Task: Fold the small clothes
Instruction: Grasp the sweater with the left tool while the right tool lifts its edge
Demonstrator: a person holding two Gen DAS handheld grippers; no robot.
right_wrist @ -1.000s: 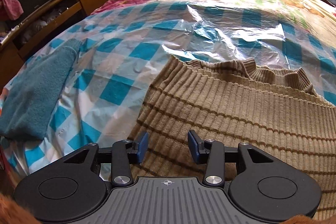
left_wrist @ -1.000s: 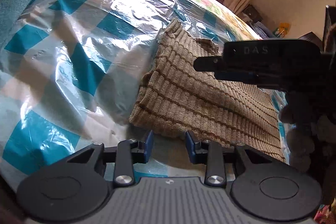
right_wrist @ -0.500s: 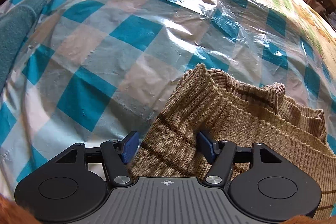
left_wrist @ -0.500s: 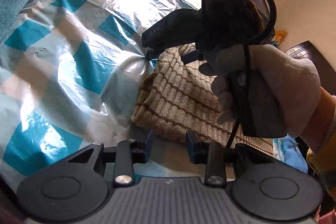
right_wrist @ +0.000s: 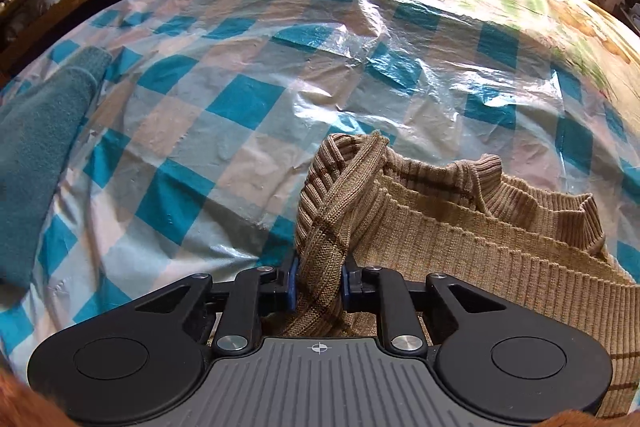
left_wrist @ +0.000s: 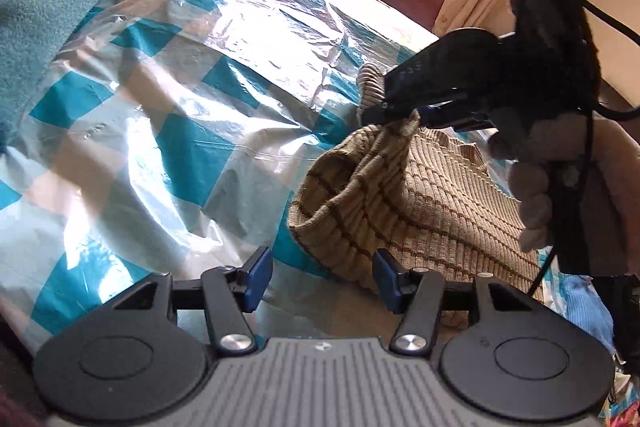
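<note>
A tan ribbed-knit sweater with thin brown stripes (right_wrist: 460, 227) lies on the crinkly, glossy blue-and-white checked plastic sheet (right_wrist: 240, 99) spread over the bed, toward its near edge. One corner of the sweater is bunched into a thick rope of knit between the blue pads of the right gripper (right_wrist: 318, 285), whose jaws are closing on it and lifting it off the sheet. The left gripper (left_wrist: 322, 279) hovers over the sheet beside the sweater's rolled hem, its jaws opening with nothing between them. A fuzzy teal towel (left_wrist: 40, 27) lies at the sheet's far left edge.
</note>
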